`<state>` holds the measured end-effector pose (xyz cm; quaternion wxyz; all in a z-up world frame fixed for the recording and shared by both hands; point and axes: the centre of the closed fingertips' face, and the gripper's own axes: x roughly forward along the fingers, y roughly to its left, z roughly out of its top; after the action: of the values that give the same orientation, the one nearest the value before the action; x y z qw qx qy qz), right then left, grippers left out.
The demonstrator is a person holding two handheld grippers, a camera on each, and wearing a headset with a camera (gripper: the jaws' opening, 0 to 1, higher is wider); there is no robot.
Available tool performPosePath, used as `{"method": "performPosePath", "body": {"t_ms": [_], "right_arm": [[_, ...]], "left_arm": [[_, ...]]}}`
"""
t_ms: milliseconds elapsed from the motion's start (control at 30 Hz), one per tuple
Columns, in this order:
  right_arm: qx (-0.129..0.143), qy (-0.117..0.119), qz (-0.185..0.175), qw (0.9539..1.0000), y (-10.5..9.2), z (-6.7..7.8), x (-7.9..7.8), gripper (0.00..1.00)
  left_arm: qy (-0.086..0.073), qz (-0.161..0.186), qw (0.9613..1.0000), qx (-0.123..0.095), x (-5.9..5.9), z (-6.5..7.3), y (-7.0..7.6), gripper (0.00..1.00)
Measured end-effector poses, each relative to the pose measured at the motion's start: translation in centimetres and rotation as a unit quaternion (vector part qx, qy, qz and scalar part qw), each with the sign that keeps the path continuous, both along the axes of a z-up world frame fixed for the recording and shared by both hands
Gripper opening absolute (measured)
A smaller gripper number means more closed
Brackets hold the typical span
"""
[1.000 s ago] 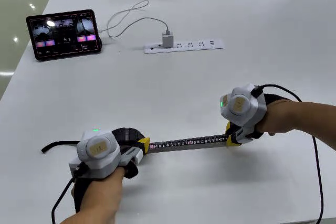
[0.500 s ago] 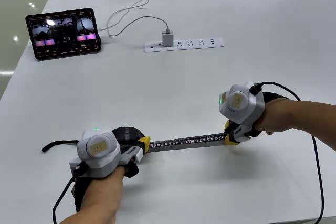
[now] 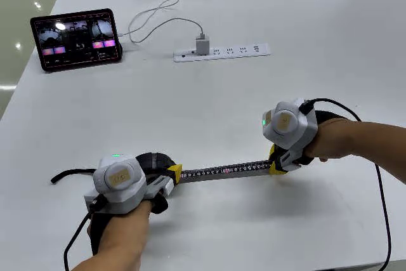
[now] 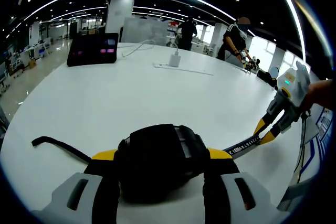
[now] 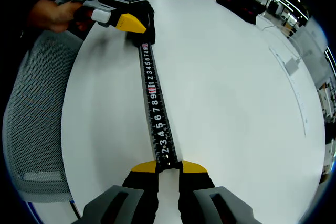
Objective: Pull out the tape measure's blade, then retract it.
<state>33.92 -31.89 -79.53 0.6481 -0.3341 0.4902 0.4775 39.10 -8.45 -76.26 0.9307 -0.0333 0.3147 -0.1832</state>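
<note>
In the head view, we see the left gripper [image 3: 170,177] near the glossy white table's [image 3: 209,112] front edge, clamped on the round black tape measure case [image 3: 154,162]. Its flat numbered blade [image 3: 225,170] runs straight to the right gripper [image 3: 274,168]. In the left gripper view, yellow-tipped jaws squeeze the case. In the right gripper view, yellow tips pinch the blade's end.

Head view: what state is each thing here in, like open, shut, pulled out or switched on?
left gripper: jaws shut on the tape measure
right gripper: jaws shut on the tip of the blade
tape measure: case clamped, blade out
blade: pulled out, stretched between the two grippers
tablet: screen on
charger: plugged into the power strip, cable attached
</note>
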Motion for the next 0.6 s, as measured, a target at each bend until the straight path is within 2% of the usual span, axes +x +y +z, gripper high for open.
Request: {"method": "performPosePath", "body": {"t_ms": [400,600], "right_arm": [[0.012,0.003,-0.009,0.9999,0.30,0.04,0.05,0.10],[0.014,0.005,-0.027,0.9995,0.59,0.04,0.06,0.10]], "left_arm": [[0.007,0.000,0.9999,-0.008,0.00,0.06,0.03,0.60],[0.000,0.001,1.0000,-0.006,0.02,0.07,-0.01,0.60]]}}
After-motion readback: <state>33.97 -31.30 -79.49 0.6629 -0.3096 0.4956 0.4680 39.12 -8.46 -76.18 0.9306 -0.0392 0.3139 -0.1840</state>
